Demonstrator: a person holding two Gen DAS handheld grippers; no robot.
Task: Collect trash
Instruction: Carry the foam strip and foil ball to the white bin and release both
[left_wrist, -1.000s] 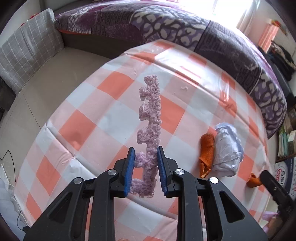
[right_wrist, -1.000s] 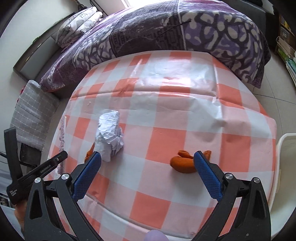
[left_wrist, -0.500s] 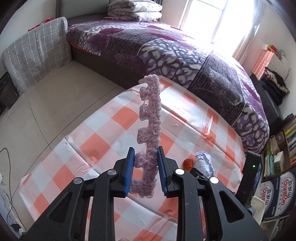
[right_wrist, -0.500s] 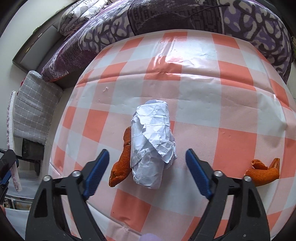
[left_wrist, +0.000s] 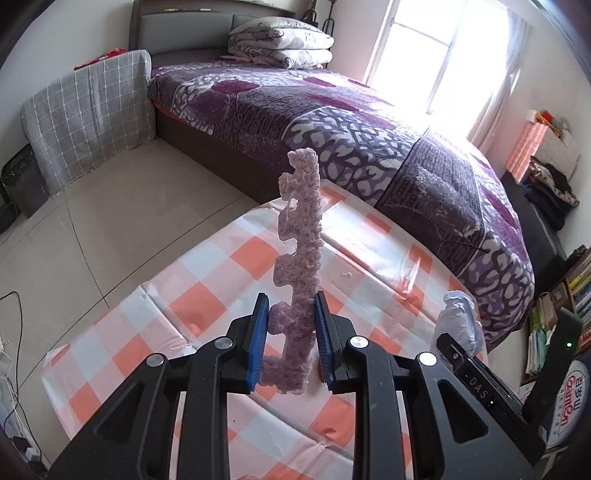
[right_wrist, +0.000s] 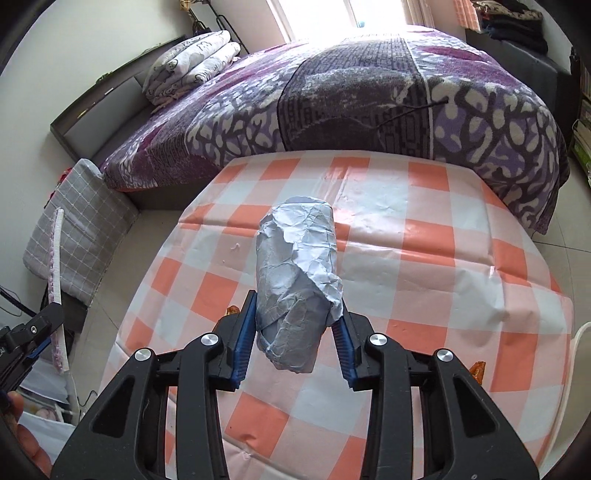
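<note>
My left gripper is shut on a pink, notched foam strip, which stands upright above the orange-and-white checked table. My right gripper has its jaws closing, and their blue pads press on a crumpled white paper wad held clear of the tablecloth. In the left wrist view the same paper wad shows at the right. An orange peel piece lies on the cloth at the right. Another peel scrap peeks out behind the right gripper's left finger.
A bed with a purple patterned cover runs along the table's far side. A grey checked cushion leans at the bed's end, above tiled floor. A white container rim shows past the table's right edge. Bookshelves stand at the right.
The right gripper moved over the paper wad, shut on it and lifted it off the table. The left gripper rose and tilted up with the pink strip still in it.
</note>
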